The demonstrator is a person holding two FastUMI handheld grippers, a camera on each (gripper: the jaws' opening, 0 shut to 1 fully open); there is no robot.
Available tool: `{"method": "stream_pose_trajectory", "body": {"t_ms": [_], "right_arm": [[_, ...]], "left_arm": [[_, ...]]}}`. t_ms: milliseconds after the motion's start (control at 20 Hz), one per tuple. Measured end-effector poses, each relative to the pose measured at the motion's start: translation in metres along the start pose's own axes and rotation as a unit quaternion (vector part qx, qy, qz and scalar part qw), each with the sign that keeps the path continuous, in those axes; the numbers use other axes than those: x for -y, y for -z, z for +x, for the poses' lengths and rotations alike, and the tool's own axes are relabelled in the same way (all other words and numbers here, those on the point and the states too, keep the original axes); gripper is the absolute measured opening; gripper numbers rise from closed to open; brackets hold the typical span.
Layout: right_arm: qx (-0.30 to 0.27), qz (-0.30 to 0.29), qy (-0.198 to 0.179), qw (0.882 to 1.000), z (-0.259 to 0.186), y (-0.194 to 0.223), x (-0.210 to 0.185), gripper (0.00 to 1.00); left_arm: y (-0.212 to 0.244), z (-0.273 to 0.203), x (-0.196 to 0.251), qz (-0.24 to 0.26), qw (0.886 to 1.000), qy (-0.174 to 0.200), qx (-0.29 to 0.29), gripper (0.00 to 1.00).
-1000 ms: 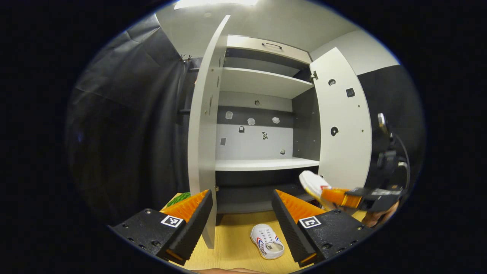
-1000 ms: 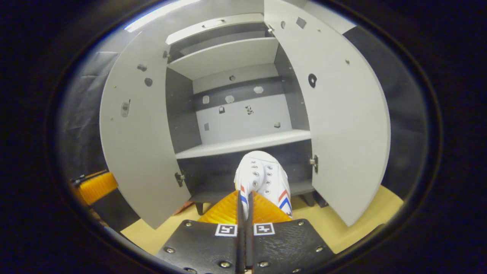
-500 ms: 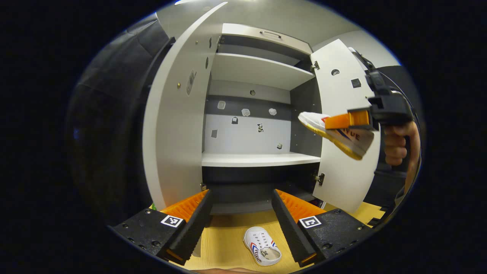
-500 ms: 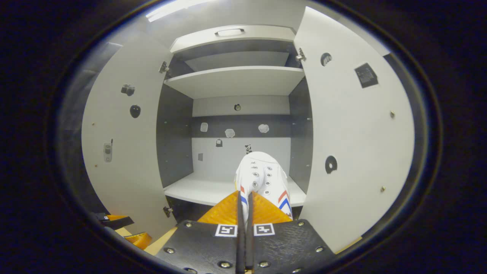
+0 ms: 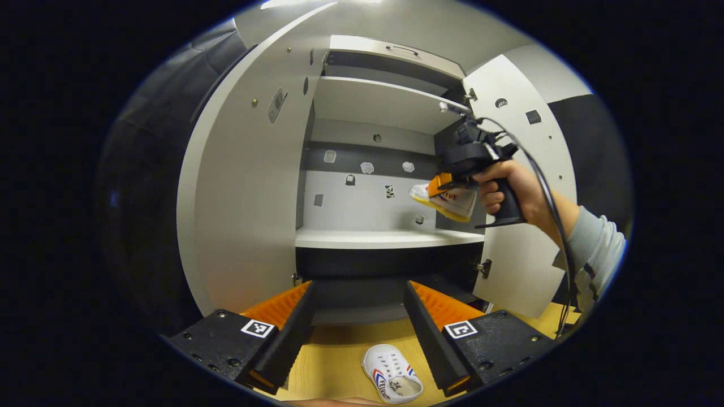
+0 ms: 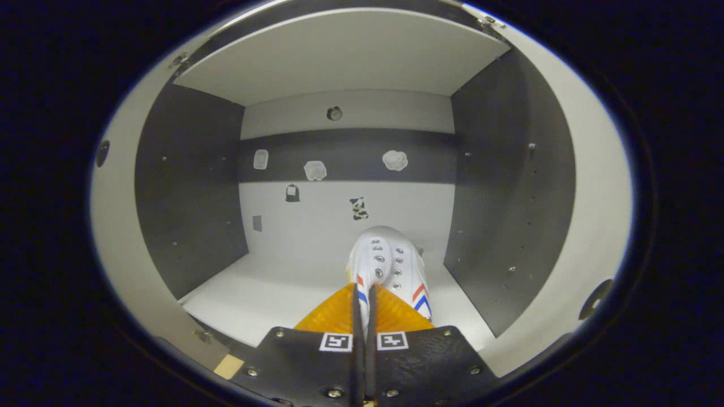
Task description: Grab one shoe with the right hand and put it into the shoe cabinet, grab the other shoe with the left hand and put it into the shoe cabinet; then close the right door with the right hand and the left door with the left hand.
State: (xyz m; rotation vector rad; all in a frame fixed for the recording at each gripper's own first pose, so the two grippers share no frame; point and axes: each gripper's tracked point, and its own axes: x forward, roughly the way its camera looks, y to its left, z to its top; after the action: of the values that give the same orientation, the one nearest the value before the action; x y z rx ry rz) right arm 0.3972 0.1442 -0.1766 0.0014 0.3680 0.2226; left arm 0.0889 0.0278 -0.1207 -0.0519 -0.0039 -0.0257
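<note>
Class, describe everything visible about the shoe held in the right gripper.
The shoe is a white lace-up sneaker with metal eyelets, red and blue side stripes and a yellowish sole. The right gripper is shut on its heel end, toe pointing into the shoe cabinet. In the left gripper view it hangs in the air, above the middle shelf, touching nothing else.

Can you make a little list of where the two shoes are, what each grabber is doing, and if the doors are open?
held shoe: in right gripper, above the middle shelf
other shoe: on the wooden floor, untouched
left gripper: open, above the floor shoe
left door: open
right door: open
</note>
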Motion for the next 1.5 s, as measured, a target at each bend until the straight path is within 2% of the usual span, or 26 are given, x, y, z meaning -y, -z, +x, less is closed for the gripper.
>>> {"method": "stream_pose_trajectory", "body": {"t_ms": [150, 200, 250, 300, 350, 450, 550, 600, 650, 800, 1000, 1150, 1200, 1300, 1350, 1400, 1450, 1500], "right_arm": [[-0.029, -0.034, 0.012, 0.999, 0.037, 0.026, 0.007, 0.01], [-0.035, -0.037, 0.011, 0.999, 0.048, 0.032, 0.006, 0.01], [-0.040, -0.033, 0.012, 0.999, 0.056, 0.036, 0.006, 0.02], [-0.044, -0.021, 0.011, 0.999, 0.062, 0.038, 0.006, 0.02], [-0.048, -0.011, 0.010, 0.999, 0.065, 0.039, 0.007, 0.03], [-0.038, -0.027, 0.016, 0.999, 0.062, 0.037, 0.013, 0.04], [0.003, -0.047, 0.030, 0.998, 0.050, 0.018, 0.020, 0.20], [0.024, -0.044, 0.033, 0.998, 0.039, 0.005, 0.020, 0.39], [0.037, -0.027, 0.036, 0.998, 0.027, -0.001, 0.018, 0.46], [0.063, 0.019, 0.013, 0.998, -0.033, -0.015, 0.000, 1.00], [0.104, 0.014, 0.019, 0.994, -0.118, -0.013, -0.005, 0.98], [0.140, 0.021, 0.004, 0.990, -0.177, -0.004, -0.018, 0.98], [0.149, 0.026, 0.003, 0.988, -0.195, 0.001, -0.021, 0.98], [0.154, 0.035, 0.034, 0.987, -0.232, 0.018, -0.009, 0.98], [0.163, 0.037, 0.046, 0.985, -0.252, 0.022, -0.004, 0.98], [0.169, 0.035, 0.059, 0.983, -0.272, 0.031, 0.001, 0.96], [0.170, 0.032, 0.073, 0.982, -0.291, 0.042, 0.007, 0.97], [0.168, 0.029, 0.085, 0.982, -0.308, 0.054, 0.011, 0.98]], "left_arm": [[-0.001, -0.005, -0.005, 0.008, 1.000, -0.006, 0.014, 0.94], [-0.001, -0.006, -0.006, 0.010, 1.000, -0.008, 0.015, 0.89], [0.003, -0.009, -0.006, 0.014, 1.000, -0.010, 0.014, 0.94], [0.004, -0.011, -0.007, 0.015, 1.000, -0.010, 0.014, 0.90], [0.005, -0.013, -0.006, 0.013, 1.000, -0.010, 0.015, 0.94], [0.010, -0.015, -0.006, 0.013, 1.000, -0.013, 0.007, 0.94], [0.015, -0.018, -0.007, 0.004, 1.000, -0.017, -0.001, 0.94], [0.019, -0.021, -0.006, 0.002, 1.000, -0.018, -0.006, 0.93], [0.023, -0.023, -0.005, 0.002, 1.000, -0.020, -0.010, 0.94], [0.030, -0.030, -0.005, 0.000, 1.000, -0.025, -0.015, 0.94], [0.042, -0.036, -0.005, -0.003, 0.999, -0.032, -0.020, 0.94], [0.051, -0.041, -0.007, -0.003, 0.999, -0.040, -0.021, 0.94], [0.058, -0.042, -0.006, -0.001, 0.999, -0.041, -0.024, 0.89], [0.072, -0.043, -0.006, 0.002, 0.998, -0.042, -0.038, 0.89], [0.080, -0.042, -0.004, -0.001, 0.998, -0.038, -0.044, 0.94], [0.089, -0.042, -0.005, -0.004, 0.998, -0.037, -0.053, 0.94], [0.097, -0.039, -0.006, -0.012, 0.998, -0.037, -0.059, 0.90], [0.105, -0.037, -0.006, -0.020, 0.997, -0.037, -0.065, 0.94]]}}
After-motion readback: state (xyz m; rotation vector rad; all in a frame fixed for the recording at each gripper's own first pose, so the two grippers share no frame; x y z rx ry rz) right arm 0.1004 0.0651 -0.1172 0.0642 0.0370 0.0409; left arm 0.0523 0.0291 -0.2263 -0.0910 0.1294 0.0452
